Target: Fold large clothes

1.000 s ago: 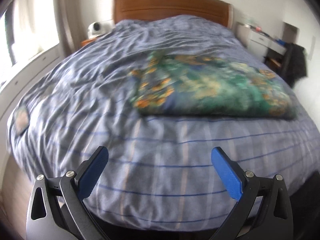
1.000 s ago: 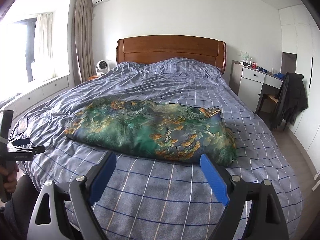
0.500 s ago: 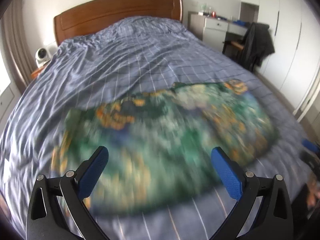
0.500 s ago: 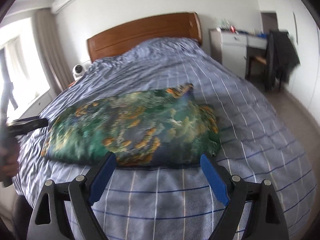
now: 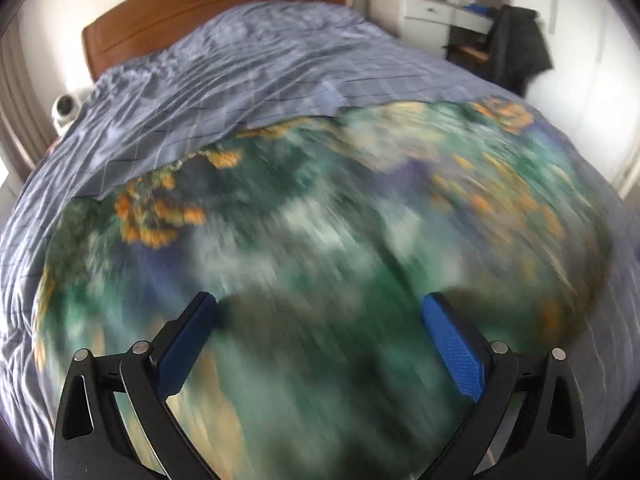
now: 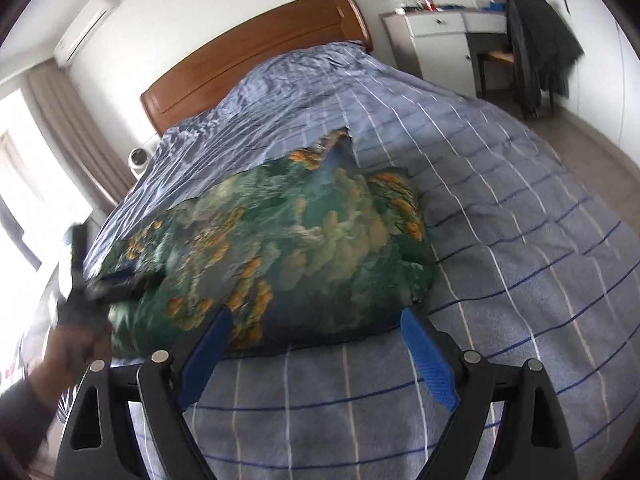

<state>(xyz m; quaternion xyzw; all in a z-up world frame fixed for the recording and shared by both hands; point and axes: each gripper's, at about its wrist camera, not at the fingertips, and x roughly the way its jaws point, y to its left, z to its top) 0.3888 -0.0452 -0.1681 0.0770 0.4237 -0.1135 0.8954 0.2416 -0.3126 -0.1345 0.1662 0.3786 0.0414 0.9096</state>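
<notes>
A large green cloth (image 6: 304, 248) with orange and blue print lies folded on the blue checked duvet (image 6: 500, 240). In the left wrist view the cloth (image 5: 320, 220) is blurred and fills most of the frame. My left gripper (image 5: 320, 304) hangs open just over it, with nothing between its fingers. My right gripper (image 6: 316, 318) is open at the cloth's near edge, towards its right end, its blue pads (image 6: 428, 360) over the duvet. The right wrist view also catches the left gripper (image 6: 100, 280) as a dark blur at the cloth's left end, held by a hand (image 6: 68, 344).
A wooden headboard (image 6: 256, 52) closes the far end of the bed. To the right stand a white dresser (image 6: 440, 36) and a chair with a dark coat (image 6: 540, 36). A small white fan (image 6: 138, 158) and curtains (image 6: 68, 128) are on the left.
Both grippers have come closer to the cloth and dropped lower, and both views have rolled. The left one went from the bare duvet to right over the cloth. Both stayed open.
</notes>
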